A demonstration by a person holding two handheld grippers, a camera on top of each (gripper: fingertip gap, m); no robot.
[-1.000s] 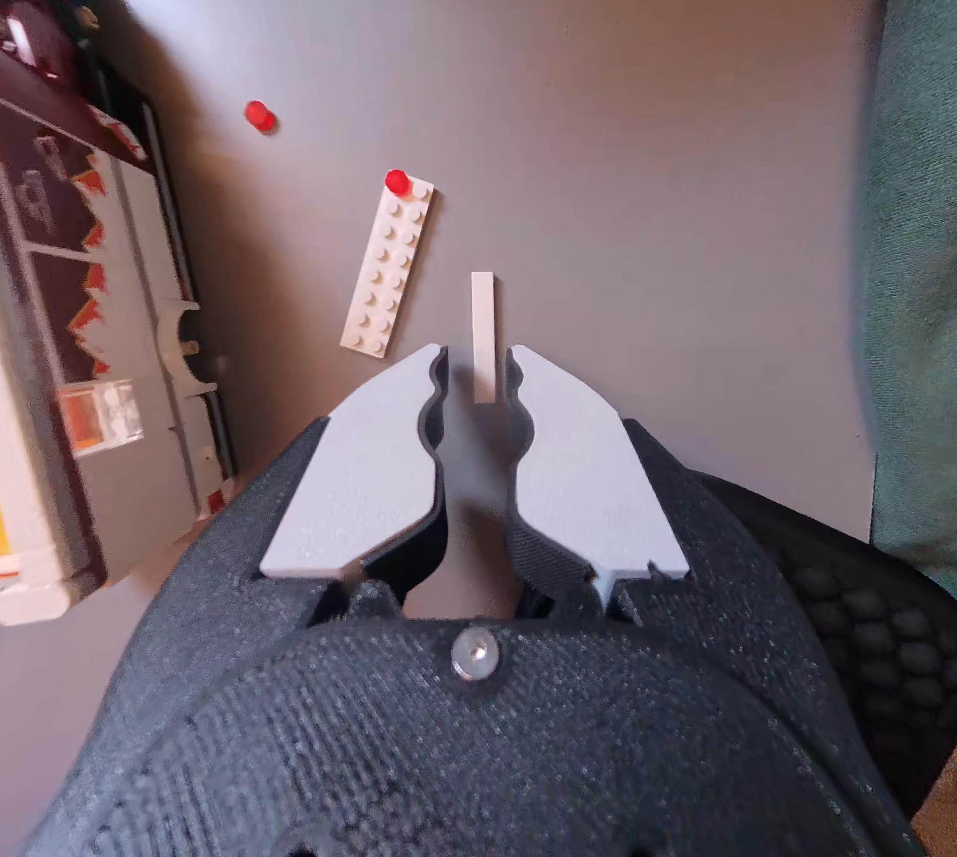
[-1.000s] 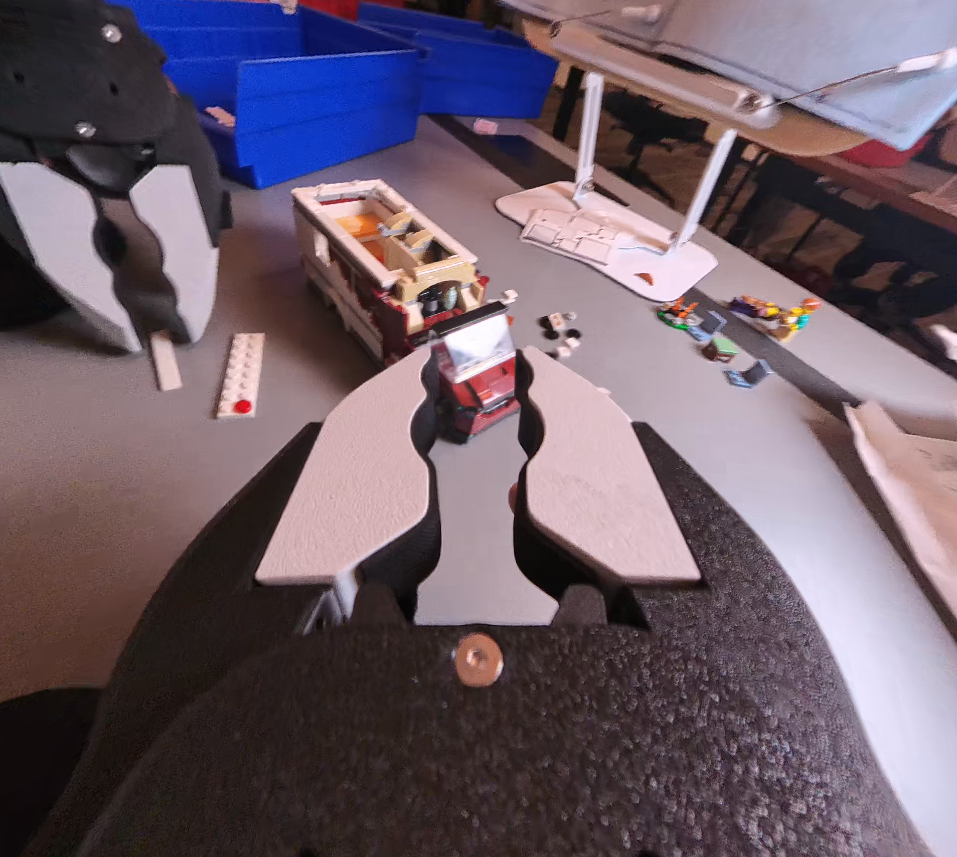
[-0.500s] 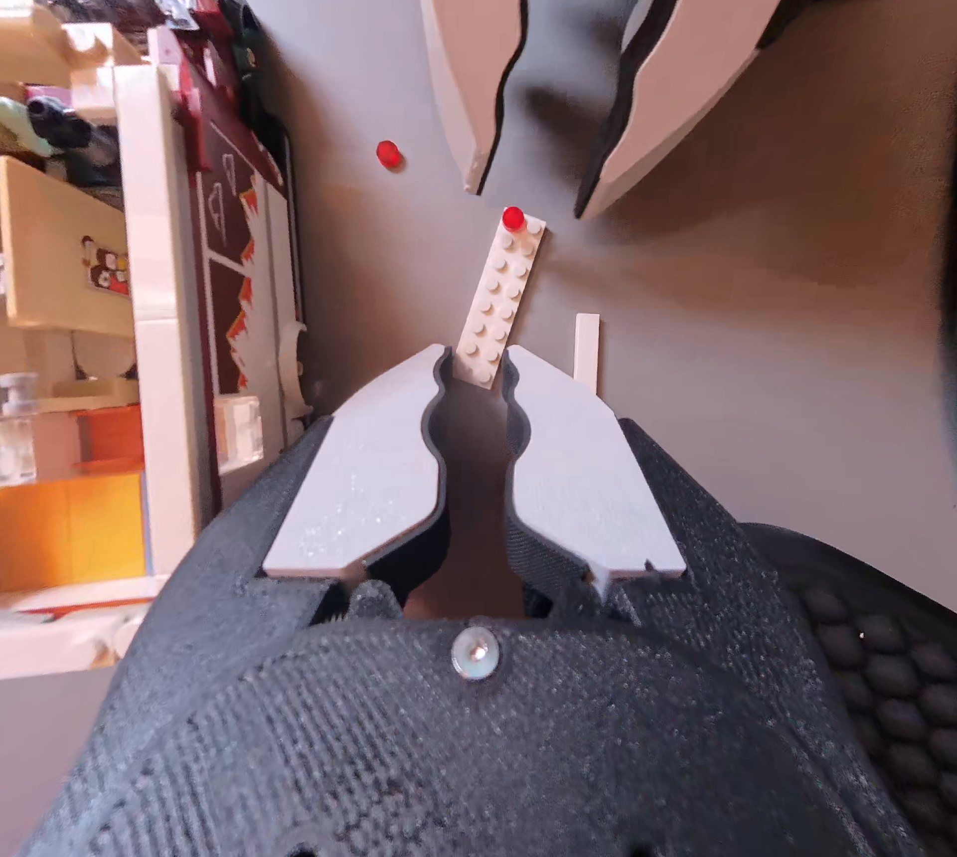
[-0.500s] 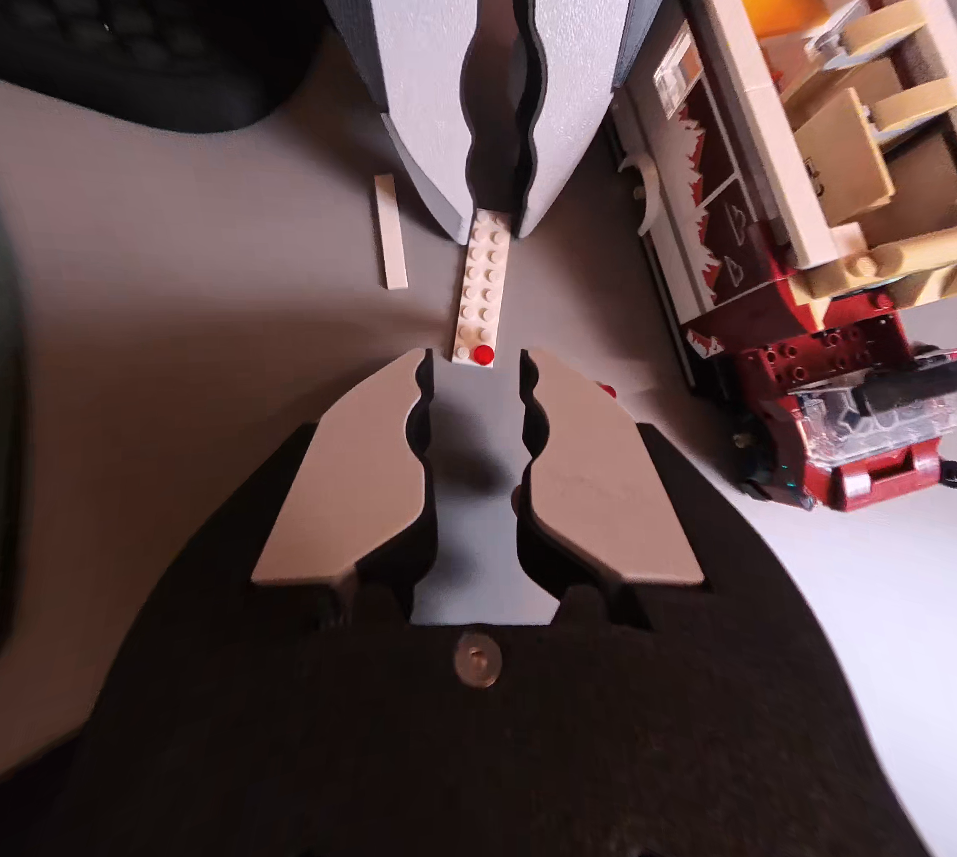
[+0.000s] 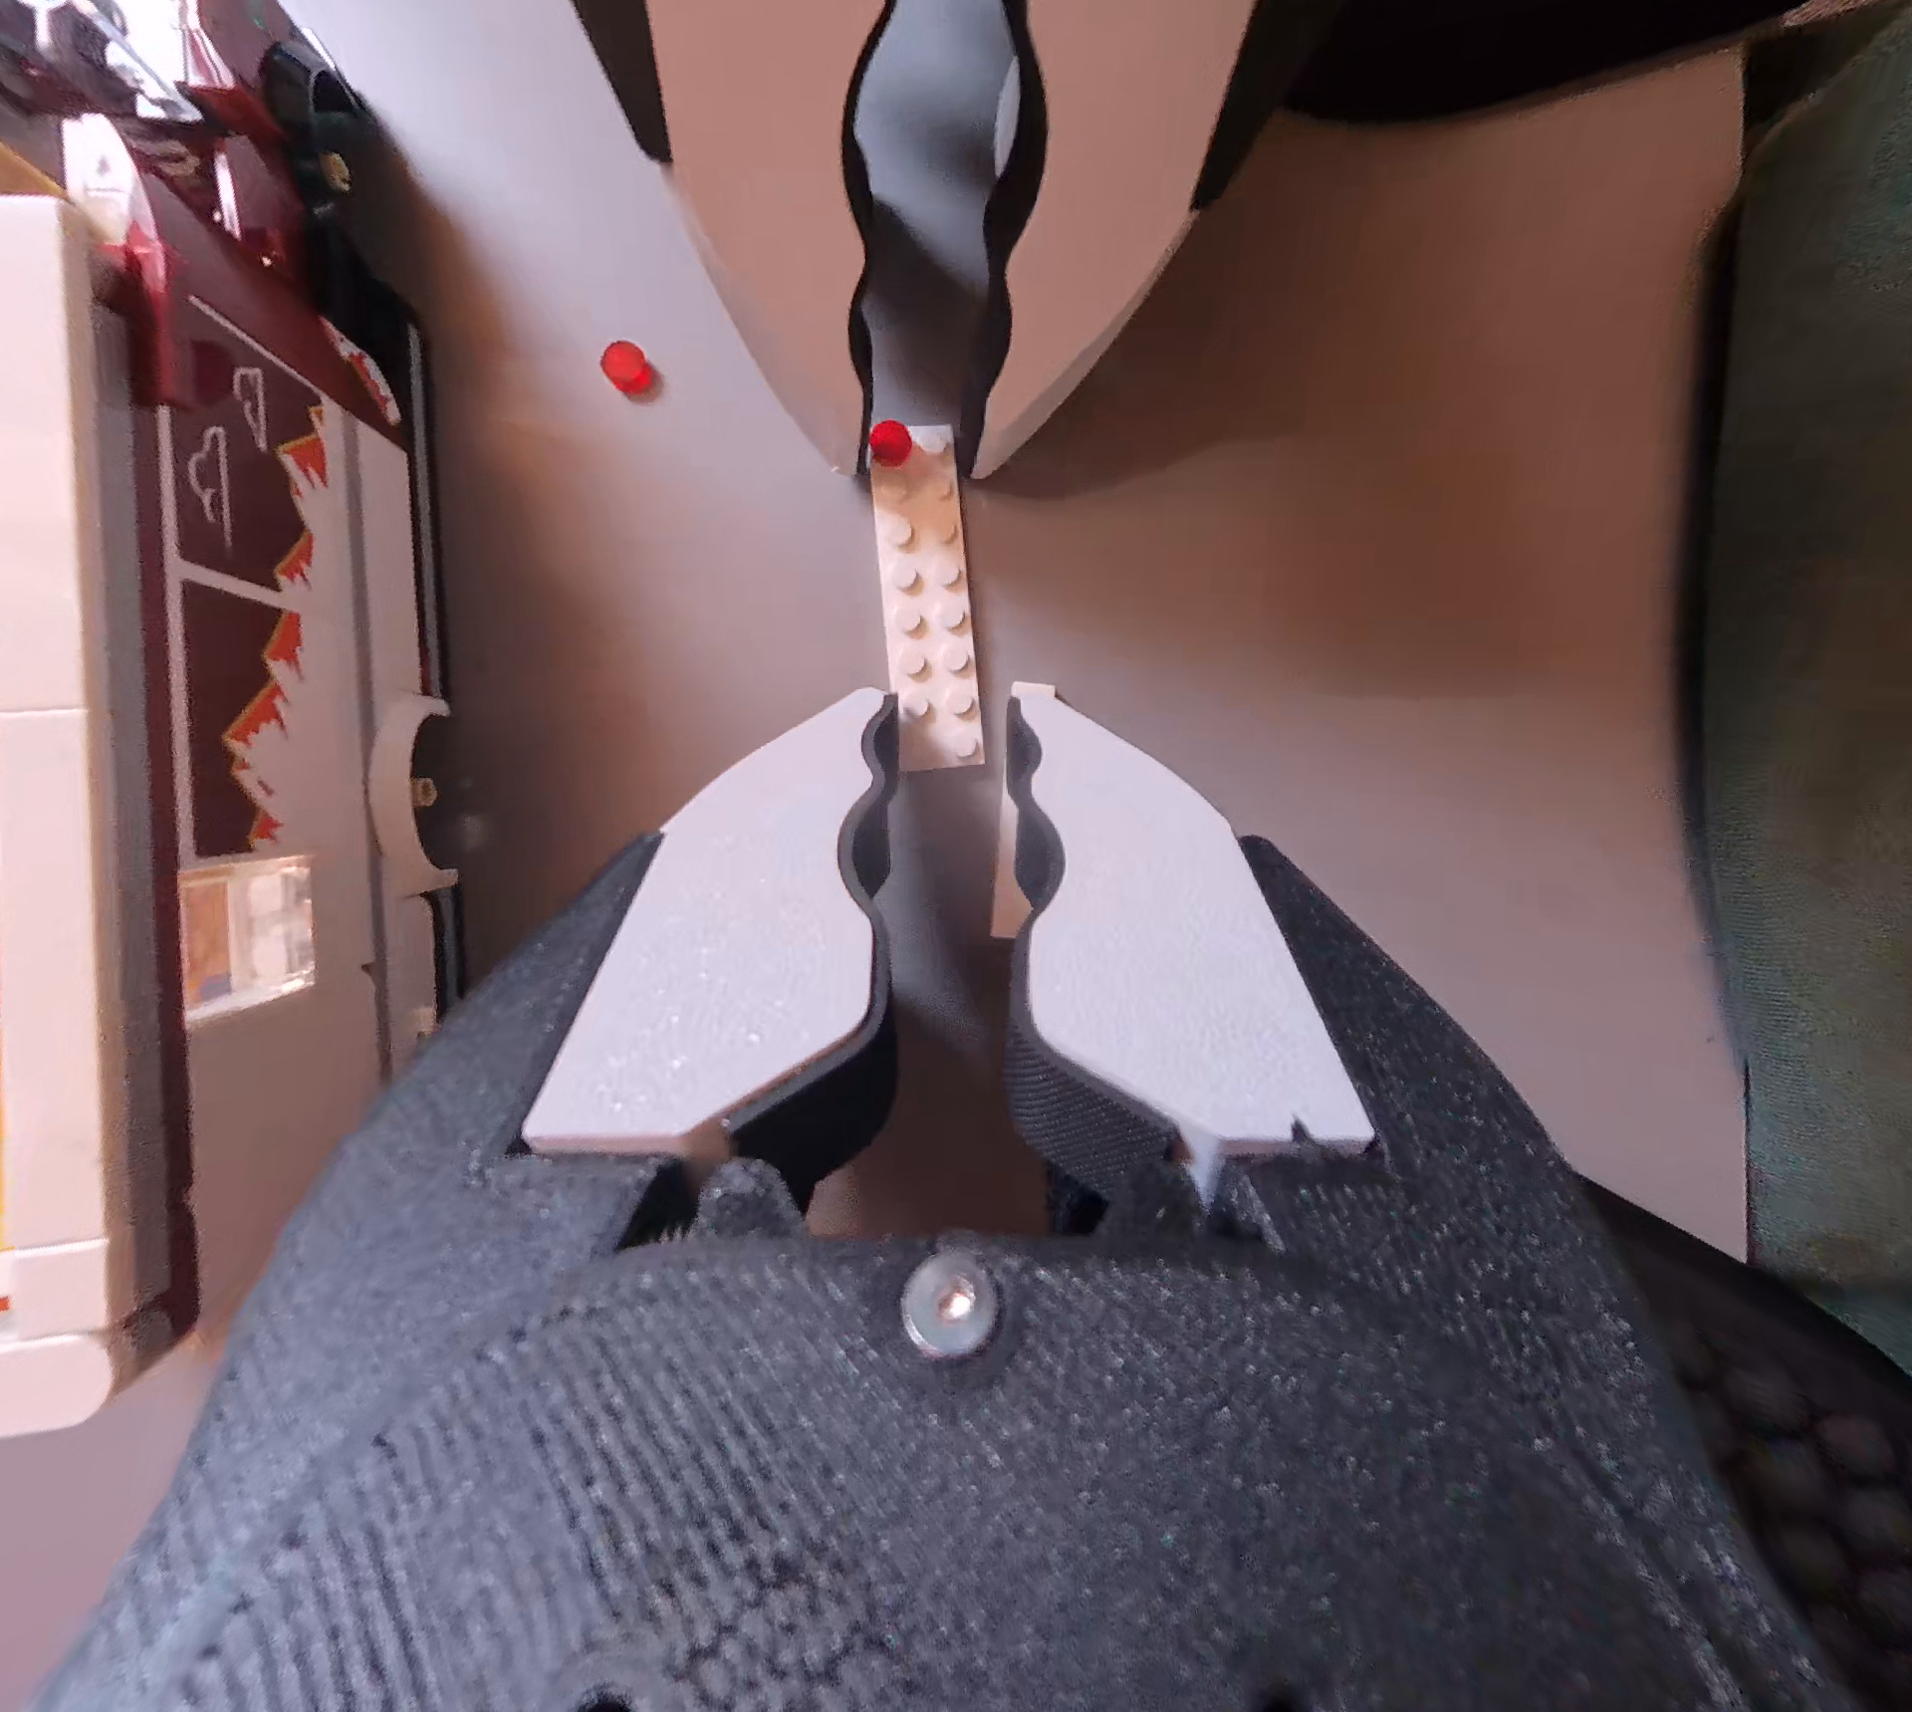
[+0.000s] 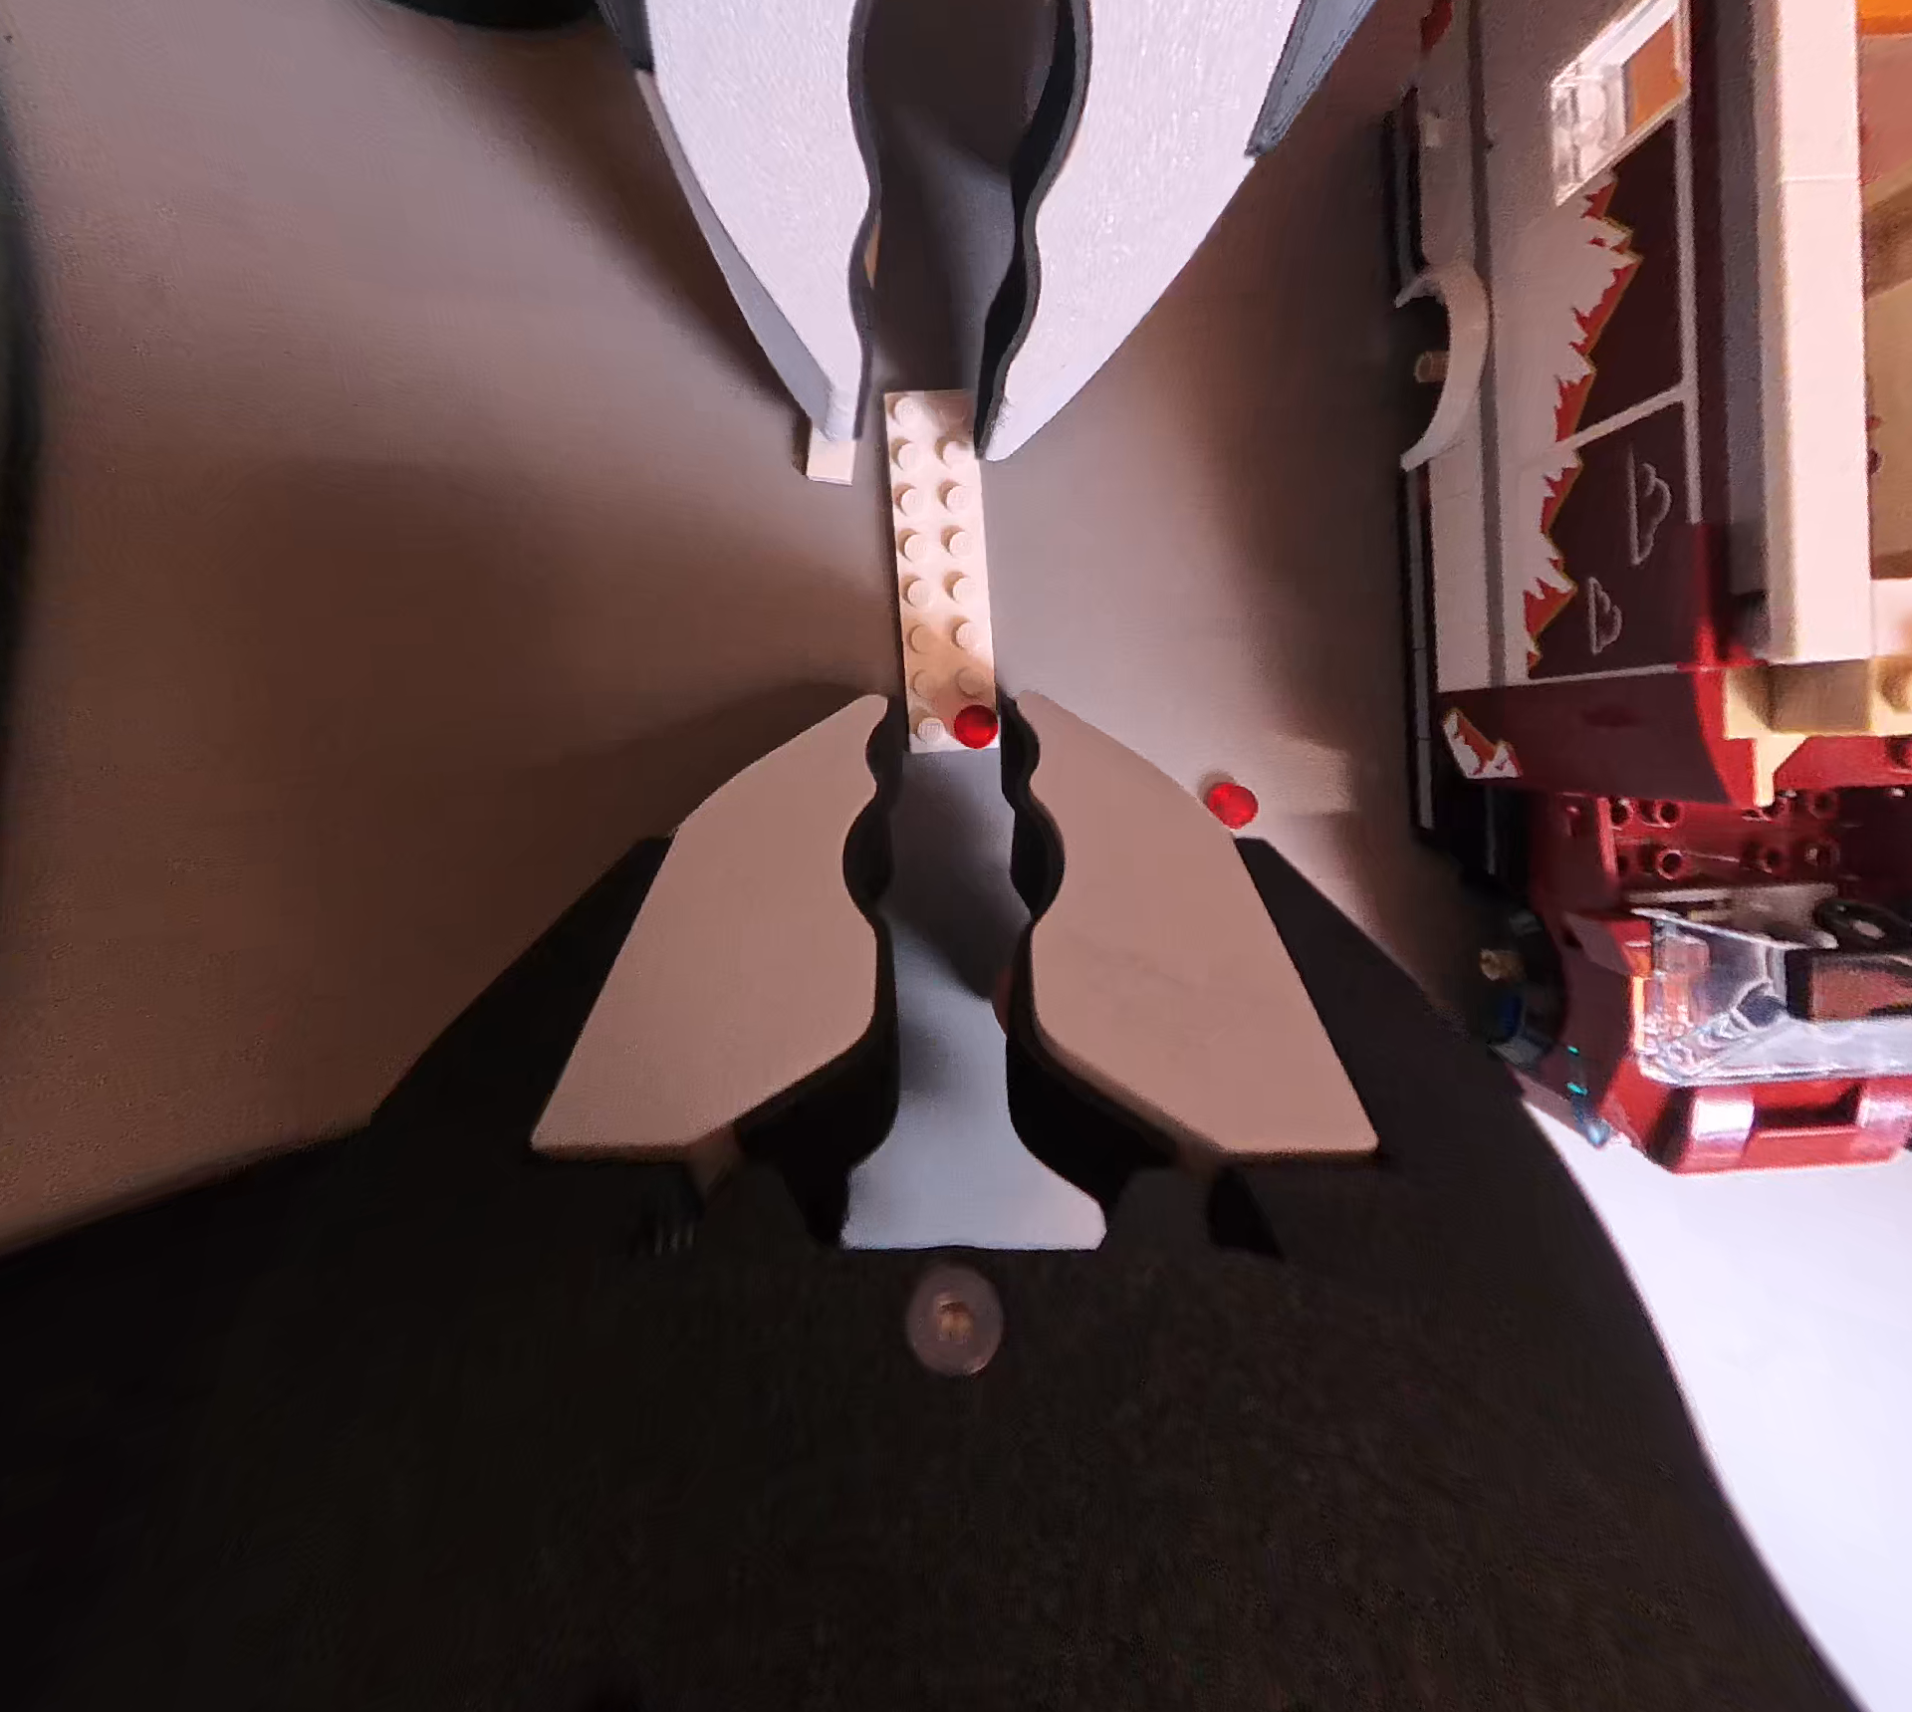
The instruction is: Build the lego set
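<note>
A long white studded plate (image 5: 934,617) is laid flat on the grey desk (image 5: 1345,628), with a red round stud (image 5: 889,441) fixed at one end. The left gripper (image 5: 942,721) is set around the bare end; a gap is seen on the right-hand side, the other pad looks touching or nearly so, so the jaws are not clenched. The right gripper (image 6: 947,721) is closed on the red-stud end, both pads (image 6: 1019,731) against the plate's edges. A thin white tile (image 6: 831,458) is partly hidden under the left gripper's finger. A loose red stud (image 6: 1229,801) is seen near the brick-built van (image 6: 1655,524), beside the plate.
</note>
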